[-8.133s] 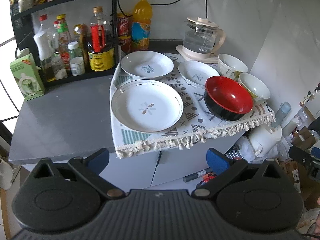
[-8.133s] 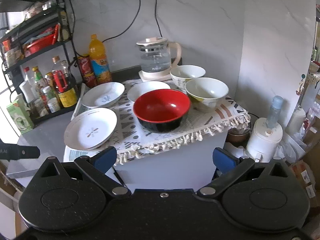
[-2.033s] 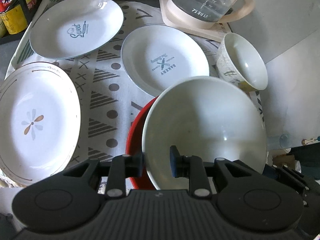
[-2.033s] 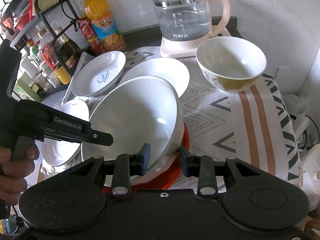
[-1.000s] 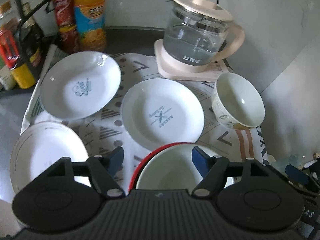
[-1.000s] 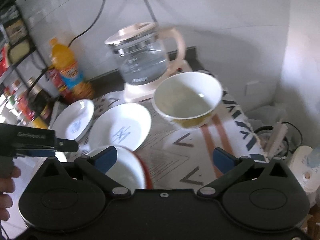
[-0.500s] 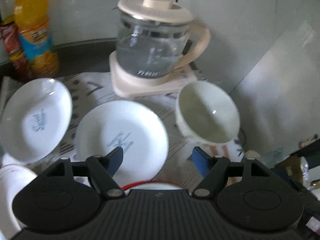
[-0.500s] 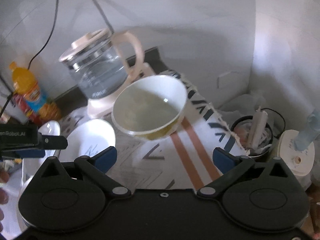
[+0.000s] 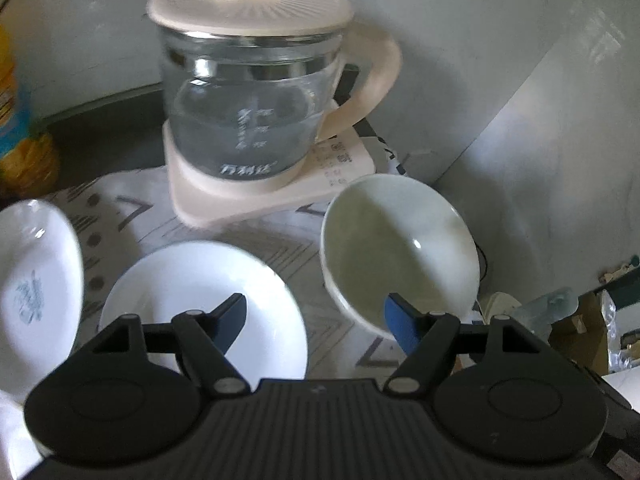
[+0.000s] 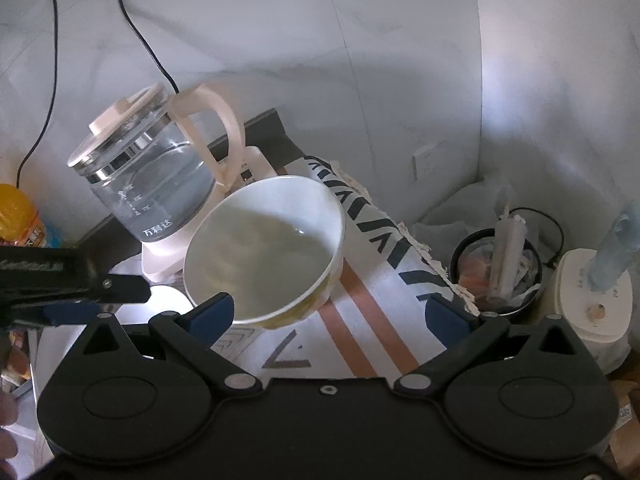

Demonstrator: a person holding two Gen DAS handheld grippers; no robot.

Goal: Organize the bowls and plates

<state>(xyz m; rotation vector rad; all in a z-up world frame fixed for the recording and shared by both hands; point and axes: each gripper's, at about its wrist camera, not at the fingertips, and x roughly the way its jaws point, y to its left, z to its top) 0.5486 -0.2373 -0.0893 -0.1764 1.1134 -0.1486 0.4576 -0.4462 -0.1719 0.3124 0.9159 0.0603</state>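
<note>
A cream bowl with a yellow-patterned outside [image 9: 400,248] [image 10: 264,248] stands on the patterned cloth [image 10: 360,300] at the back right, in front of the kettle. My left gripper [image 9: 316,320] is open and empty; its right finger is at the bowl's near rim and its left finger is over a white plate [image 9: 200,300]. A second white plate [image 9: 36,280] lies at the far left. My right gripper [image 10: 328,316] is open and empty, with its left finger just before the bowl's near rim. The left gripper's body also shows in the right wrist view [image 10: 60,280].
A glass kettle with a cream lid [image 9: 252,100] [image 10: 148,184] sits on its base against the back wall. An orange drink bottle [image 10: 16,216] stands at the left. The wall corner is close on the right. Beyond the cloth's right edge, a bin [image 10: 496,272] and a white appliance [image 10: 592,292] stand lower down.
Both grippers have moved forward and to the right, closer to the cream bowl and the kettle. Both remain open. The red bowl with the white bowl in it has left both views.
</note>
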